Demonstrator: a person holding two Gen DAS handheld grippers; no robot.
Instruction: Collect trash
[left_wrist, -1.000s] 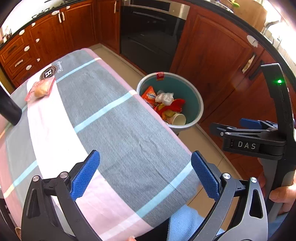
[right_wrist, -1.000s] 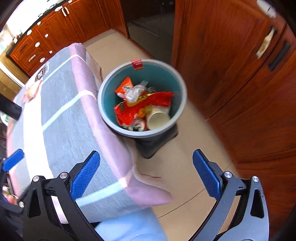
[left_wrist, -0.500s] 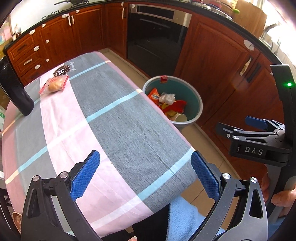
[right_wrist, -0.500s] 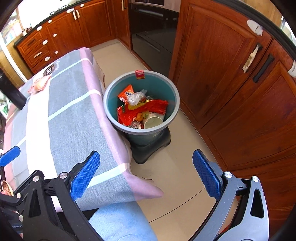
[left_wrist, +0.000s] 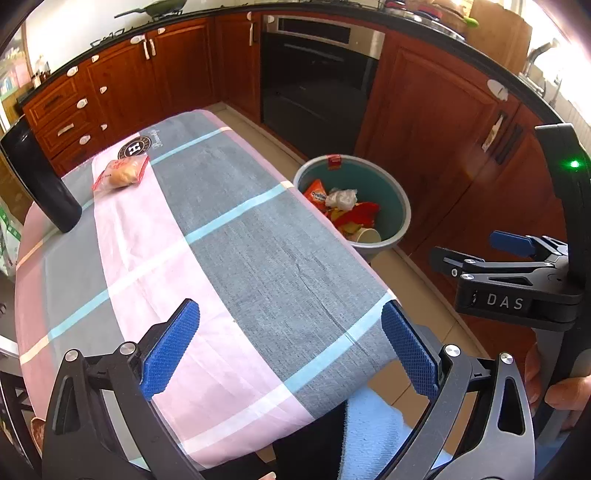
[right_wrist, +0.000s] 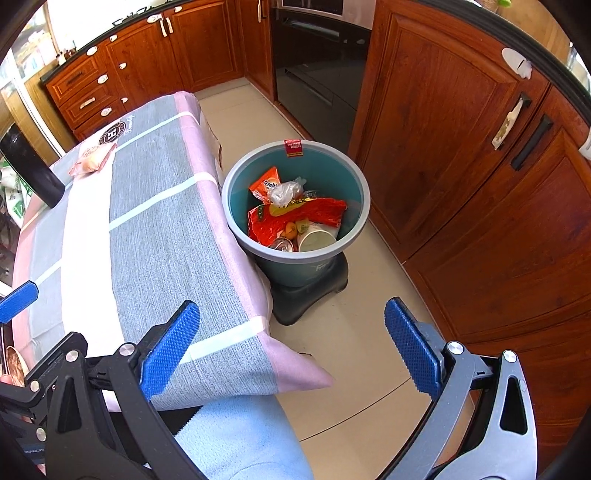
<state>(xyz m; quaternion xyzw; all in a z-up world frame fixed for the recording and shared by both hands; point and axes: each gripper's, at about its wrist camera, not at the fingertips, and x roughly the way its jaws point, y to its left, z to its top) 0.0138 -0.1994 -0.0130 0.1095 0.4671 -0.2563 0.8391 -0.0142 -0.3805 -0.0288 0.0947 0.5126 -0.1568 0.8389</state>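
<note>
1. Left claw (left_wrist: 290, 347) and right claw (right_wrist: 291, 349): both spread wide and empty, ridged blue pads poised over the near edge, seemingly between pickups.
2. Tabletop (left_wrist: 258, 258): draped in woven checked cloth.
3. Trash bin (right_wrist: 360, 181): round teal plastic, beside the tabletop for short drops; holds crinkled wrappers and a paper cup (right_wrist: 317, 240).
4. Wrapped snack packet (left_wrist: 121, 173): remaining trash, far end, uncollected.

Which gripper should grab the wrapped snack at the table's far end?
Left. The left gripper is open over the tablecloth, facing the wrapped snack; the right gripper hangs off the table edge facing the bin.
</note>
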